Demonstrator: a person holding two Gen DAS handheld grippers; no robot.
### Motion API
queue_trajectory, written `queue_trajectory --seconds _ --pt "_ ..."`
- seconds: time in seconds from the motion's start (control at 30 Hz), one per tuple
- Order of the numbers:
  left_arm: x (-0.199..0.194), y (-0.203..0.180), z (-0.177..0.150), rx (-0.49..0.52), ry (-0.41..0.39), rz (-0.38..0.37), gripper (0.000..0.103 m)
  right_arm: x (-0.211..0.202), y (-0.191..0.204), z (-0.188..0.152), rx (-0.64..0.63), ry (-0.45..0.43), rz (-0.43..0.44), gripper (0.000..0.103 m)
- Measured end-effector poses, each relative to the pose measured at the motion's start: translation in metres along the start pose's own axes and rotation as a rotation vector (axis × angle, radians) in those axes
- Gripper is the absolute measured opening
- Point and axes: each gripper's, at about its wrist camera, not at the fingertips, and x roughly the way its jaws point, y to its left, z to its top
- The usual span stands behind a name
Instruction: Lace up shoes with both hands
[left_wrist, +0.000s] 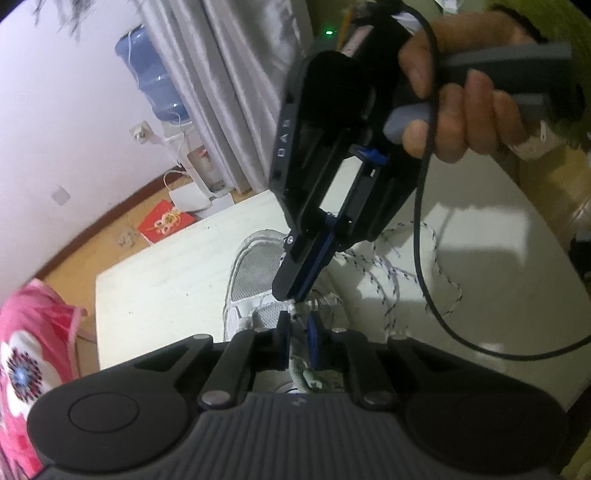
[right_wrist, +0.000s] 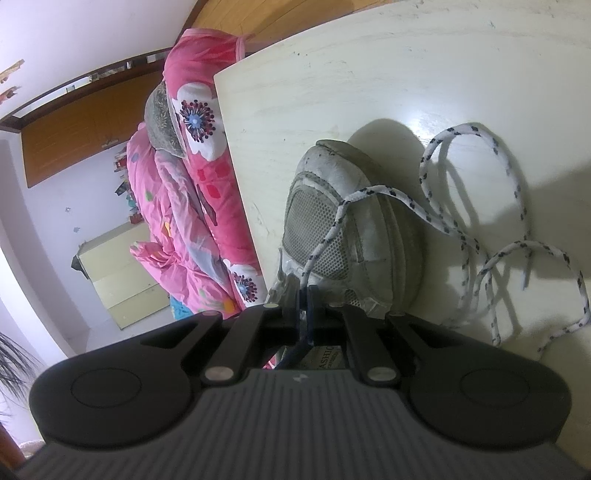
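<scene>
Tongs first: left gripper (left_wrist: 298, 341) has its jaws slightly apart around the lace tip (left_wrist: 309, 376), grip unclear; right gripper (right_wrist: 305, 295) pinches the speckled shoelace (right_wrist: 373, 192). White mesh sneaker (right_wrist: 343, 221) lies on the pale table (right_wrist: 295, 110), toe pointing away from both cameras.

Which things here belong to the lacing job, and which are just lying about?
For the job:
- shoe
- speckled lace
- left gripper, a lace end between its fingers
- right gripper, shut on the lace at the shoe
- table

Lying about:
- pink floral quilt
- water bottle
- red packet on the floor
- curtain
</scene>
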Motion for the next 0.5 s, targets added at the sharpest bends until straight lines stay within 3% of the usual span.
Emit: queue_trajectory --seconds 0.23,0.5 --pt "0.002 -0.011 0.005 0.044 0.020 0.052 0.007 0.000 -0.002 -0.002 0.007 -0.009 0.006 0.002" --pt "0.000 0.002 0.012 -0.090 0.060 0.017 0.005 -0.001 -0.004 -0.003 0.015 -0.018 0.021 0.002"
